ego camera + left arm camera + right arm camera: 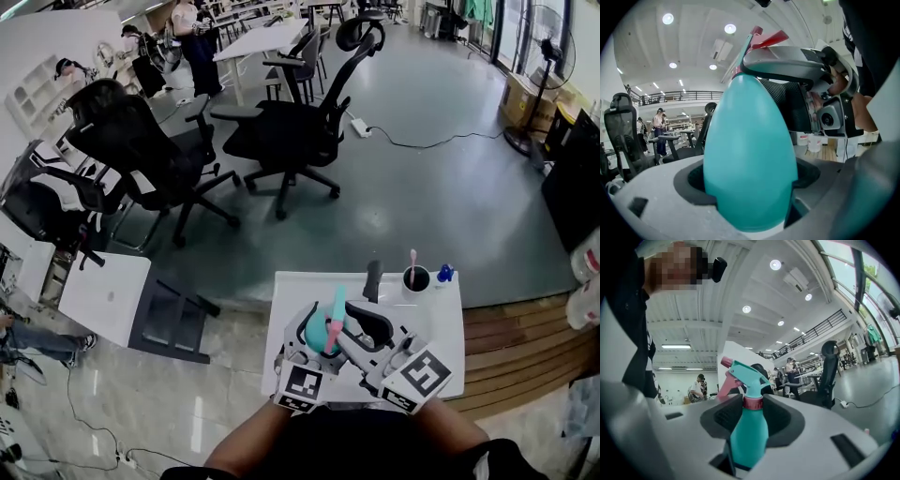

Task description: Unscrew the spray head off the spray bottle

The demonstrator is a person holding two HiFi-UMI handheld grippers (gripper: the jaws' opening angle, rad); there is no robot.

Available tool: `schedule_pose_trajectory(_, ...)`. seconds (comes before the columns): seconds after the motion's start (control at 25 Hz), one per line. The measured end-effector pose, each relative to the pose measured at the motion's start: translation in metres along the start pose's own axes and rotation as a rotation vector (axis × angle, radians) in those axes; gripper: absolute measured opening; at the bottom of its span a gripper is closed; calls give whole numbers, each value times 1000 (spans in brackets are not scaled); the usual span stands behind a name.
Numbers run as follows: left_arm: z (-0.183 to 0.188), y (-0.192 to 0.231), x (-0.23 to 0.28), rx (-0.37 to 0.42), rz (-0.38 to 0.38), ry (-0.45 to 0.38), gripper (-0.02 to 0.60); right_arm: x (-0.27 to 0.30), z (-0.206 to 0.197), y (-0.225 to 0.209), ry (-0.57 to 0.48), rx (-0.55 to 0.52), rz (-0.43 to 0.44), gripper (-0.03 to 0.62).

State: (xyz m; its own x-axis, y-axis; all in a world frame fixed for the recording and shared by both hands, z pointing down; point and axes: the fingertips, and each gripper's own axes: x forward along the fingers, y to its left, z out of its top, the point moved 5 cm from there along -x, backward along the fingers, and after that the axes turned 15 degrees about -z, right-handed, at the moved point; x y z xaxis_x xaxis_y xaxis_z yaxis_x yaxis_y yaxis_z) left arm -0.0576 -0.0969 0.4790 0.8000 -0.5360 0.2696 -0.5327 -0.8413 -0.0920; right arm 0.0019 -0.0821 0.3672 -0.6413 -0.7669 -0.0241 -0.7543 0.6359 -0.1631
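A teal spray bottle (330,330) with a teal head and pink trigger is held up between my two grippers, close to my body over the white table (441,314). My left gripper (317,339) is shut on the bottle's fat body (750,159), which fills the left gripper view. My right gripper (352,330) comes in from the other side; its grey jaw crosses the neck. In the right gripper view the red collar (752,402) under the spray head (745,373) sits between the dark pads (729,416), which press on it. The bottle stands roughly upright.
On the table's far edge stand a black cup with a pink toothbrush (415,277), a small blue item (444,274) and a dark upright object (373,279). Black office chairs (291,122) stand beyond on the grey floor. A wooden platform (525,347) lies at the right.
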Motion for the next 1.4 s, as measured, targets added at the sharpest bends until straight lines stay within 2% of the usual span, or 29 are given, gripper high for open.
schedule_pose_trajectory(0.16,4,0,-1,15,-6,-8,460,0,4,1,-4,-4,17,140)
schedule_pose_trajectory(0.32,9,-5,-4,17,-60,-30,460,-4,8,2,-7,-15,123,135)
schedule_pose_trajectory(0.48,19,-15,-6,38,-171,-70,460,-11,18,2,-16,-53,288,135)
schedule_pose_trajectory(0.64,26,-34,-7,91,-365,-133,460,-25,24,8,13,-66,511,133)
schedule_pose_trajectory(0.76,36,-49,-9,81,-481,-187,460,-33,24,12,35,-84,667,133)
schedule_pose_trajectory(0.88,33,-56,-8,51,-531,-202,460,-35,21,10,44,-95,726,135)
schedule_pose_trajectory(1.0,29,-50,-7,4,-497,-197,460,-31,18,8,13,-109,664,135)
schedule_pose_trajectory(1.08,27,-42,-6,-37,-455,-190,460,-29,16,7,-7,-111,583,220)
schedule_pose_trajectory(1.2,21,-30,-6,-89,-399,-174,460,-24,16,-1,-44,-63,434,232)
schedule_pose_trajectory(1.4,5,-16,-3,-48,-311,-101,461,-17,14,-6,-44,13,183,204)
